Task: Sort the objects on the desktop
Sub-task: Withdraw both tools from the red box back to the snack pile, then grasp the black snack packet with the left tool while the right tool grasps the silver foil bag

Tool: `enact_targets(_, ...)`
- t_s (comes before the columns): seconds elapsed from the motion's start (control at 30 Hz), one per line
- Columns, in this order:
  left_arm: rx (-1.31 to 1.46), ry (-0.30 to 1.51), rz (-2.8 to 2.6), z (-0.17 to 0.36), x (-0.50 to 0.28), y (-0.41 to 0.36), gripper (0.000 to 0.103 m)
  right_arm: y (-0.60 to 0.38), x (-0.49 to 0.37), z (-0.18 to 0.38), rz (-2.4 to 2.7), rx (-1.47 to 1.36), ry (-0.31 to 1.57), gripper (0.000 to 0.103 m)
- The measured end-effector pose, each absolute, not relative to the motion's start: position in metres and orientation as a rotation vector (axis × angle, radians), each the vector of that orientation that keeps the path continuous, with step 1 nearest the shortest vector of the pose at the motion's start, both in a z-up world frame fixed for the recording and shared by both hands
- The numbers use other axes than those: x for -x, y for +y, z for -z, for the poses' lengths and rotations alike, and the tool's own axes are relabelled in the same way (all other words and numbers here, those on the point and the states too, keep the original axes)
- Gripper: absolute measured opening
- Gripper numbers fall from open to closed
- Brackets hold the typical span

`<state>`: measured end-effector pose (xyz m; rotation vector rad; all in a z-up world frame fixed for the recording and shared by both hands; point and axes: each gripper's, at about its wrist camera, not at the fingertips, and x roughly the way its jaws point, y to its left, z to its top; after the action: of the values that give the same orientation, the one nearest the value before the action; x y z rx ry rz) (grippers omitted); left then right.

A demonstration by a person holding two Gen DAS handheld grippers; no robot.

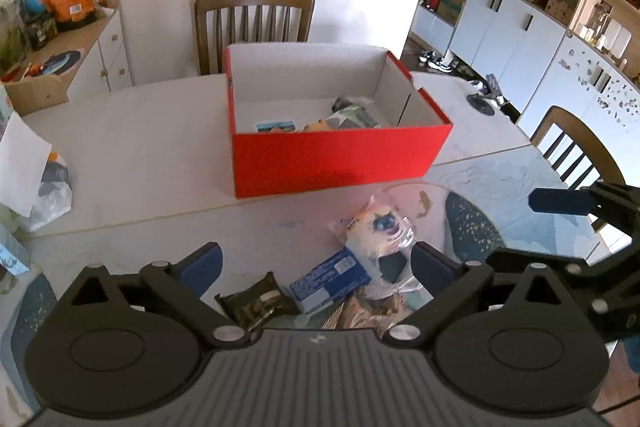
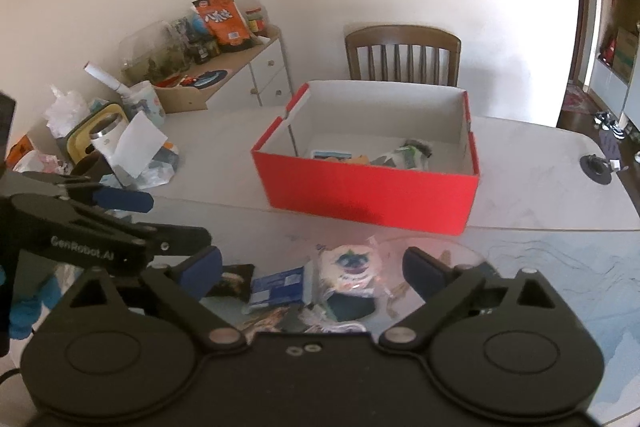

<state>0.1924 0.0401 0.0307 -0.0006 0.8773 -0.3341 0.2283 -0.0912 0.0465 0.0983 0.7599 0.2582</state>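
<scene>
Both claws hang open over the pile at the bottom centre of each view, nothing held: the left gripper point(image 1: 316, 265) spreads its blue pads wide around the heap, and the right gripper point(image 2: 312, 267) does the same from its side. The task's things sit between them on the table point(image 1: 140, 155): a clear bag point(image 1: 380, 231) printed with a cartoon face, a blue pack point(image 1: 330, 281) lying flat just left of it, and a dark wrapper point(image 1: 258, 301) further left, all touching or overlapping. These look light and soft. The bag is crinkly film, probably slippery and likely to deform, so I'd pinch it across its bulging middle rather than by a loose edge. The blue pack seems stiffer and boxy; its long sides would give the pads a fair purchase. The dark wrapper is thin and flat against the table, the hardest to get under, I reckon. Above the pile, mid-frame, stands the red box point(image 1: 340, 163), white inside, with a few things already lying at the bottom, so that looks like the destination. More wrappers lie beneath the pile, too hidden to name.
</scene>
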Motion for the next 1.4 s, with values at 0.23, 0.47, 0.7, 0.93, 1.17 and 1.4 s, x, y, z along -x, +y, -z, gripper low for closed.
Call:
enact_targets(0.23,0.005,0.908,0.319,-0.009,-0.189,0.053,0.103,-0.076,-0.208,-0.023,-0.226,-0.094,0.765,0.098)
enact_targets(0.47,0.011,0.934,0.313,0.012,-0.191,0.065,0.103,-0.066,-0.197,-0.001,-0.171,-0.122,0.790,0.098)
enact_targets(0.7,-0.006,0.944,0.342,0.032,-0.194,0.070,0.103,-0.056,-0.193,0.016,-0.106,-0.170,0.805,0.098)
enact_targets(0.93,-0.014,0.981,0.370,0.055,-0.201,0.076,0.103,-0.038,-0.198,0.034,-0.089,-0.173,0.840,0.098)
enact_targets(1.17,-0.037,1.003,0.371,0.075,-0.213,0.087,0.103,-0.028,-0.206,0.051,-0.059,-0.183,0.876,0.098)
enact_targets(1.4,-0.070,1.010,0.395,0.090,-0.219,0.088,0.103,-0.024,-0.217,0.065,-0.030,-0.193,0.903,0.098)
